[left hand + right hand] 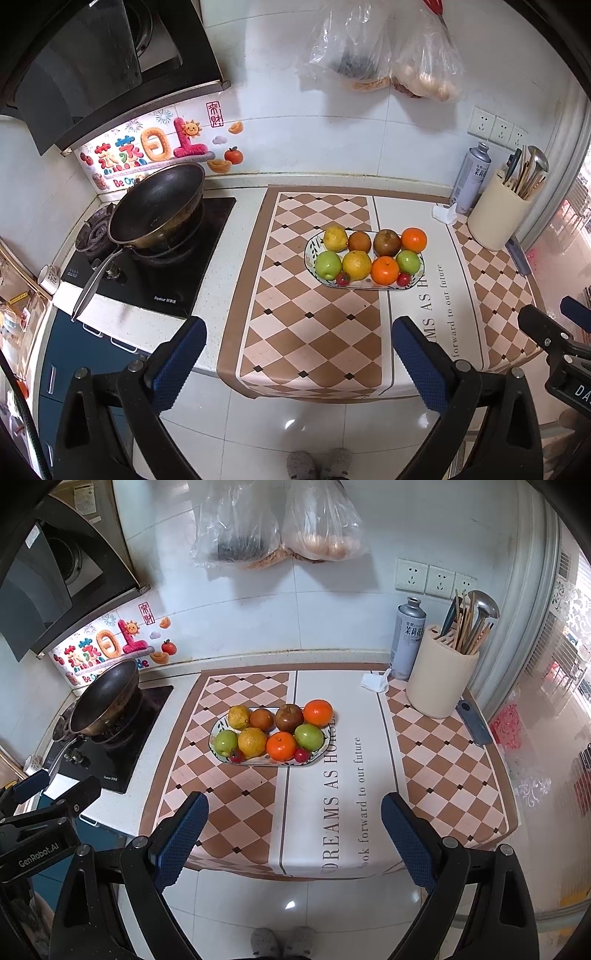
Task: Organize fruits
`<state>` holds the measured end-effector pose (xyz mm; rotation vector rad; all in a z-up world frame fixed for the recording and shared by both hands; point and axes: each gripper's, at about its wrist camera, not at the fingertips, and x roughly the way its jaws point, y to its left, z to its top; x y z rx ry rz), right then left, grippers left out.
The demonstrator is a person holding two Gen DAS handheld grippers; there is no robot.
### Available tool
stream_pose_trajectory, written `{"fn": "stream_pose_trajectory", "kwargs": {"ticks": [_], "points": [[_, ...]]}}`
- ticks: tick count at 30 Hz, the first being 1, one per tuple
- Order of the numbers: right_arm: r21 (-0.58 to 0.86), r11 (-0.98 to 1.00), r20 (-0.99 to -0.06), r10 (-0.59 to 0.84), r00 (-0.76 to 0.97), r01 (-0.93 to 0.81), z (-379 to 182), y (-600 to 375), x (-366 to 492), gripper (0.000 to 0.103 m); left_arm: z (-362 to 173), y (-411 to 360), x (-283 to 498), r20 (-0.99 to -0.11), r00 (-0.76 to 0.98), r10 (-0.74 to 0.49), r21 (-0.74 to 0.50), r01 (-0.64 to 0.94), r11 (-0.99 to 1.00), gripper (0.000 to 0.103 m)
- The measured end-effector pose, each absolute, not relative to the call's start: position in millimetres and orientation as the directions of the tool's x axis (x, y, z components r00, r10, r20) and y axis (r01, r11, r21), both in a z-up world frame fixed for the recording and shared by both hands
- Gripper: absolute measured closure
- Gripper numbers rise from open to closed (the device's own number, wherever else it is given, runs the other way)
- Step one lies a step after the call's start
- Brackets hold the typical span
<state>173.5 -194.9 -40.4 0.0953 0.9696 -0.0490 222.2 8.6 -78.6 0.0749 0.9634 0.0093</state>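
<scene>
Ten fruits crowd the plate [320, 757]; both released, empty grippers, left gripper [297, 363] and right gripper [293, 840], risk nudging neighbours onto the table [443, 775].

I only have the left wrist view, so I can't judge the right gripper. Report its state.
Observer: The right gripper is open, with nothing between its fingers.
Operator: Now say what lies straight ahead of it.
Observer: The plate of fruit, farther back on the mat, well clear of the fingers.
</scene>
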Motion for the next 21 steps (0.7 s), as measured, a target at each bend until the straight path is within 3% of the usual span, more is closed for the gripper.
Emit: {"fn": "stream_pose_trajectory", "kwargs": {"ticks": [18,21], "points": [[0.073,0.994,-0.82,0.012,0.572,0.083,-31.4,-193.1,171.8,0.006,-75.1,6.6,216.9,-0.815,0.578,0.037,0.068,0.032,0.997,0.0],[0.067,0.994,-0.822,0.009,0.57,0.082,-30.6,-191.5,170.5,0.002,-75.2,5.9,215.6,-0.815,0.578,0.036,0.069,0.034,0.997,0.0]]}}
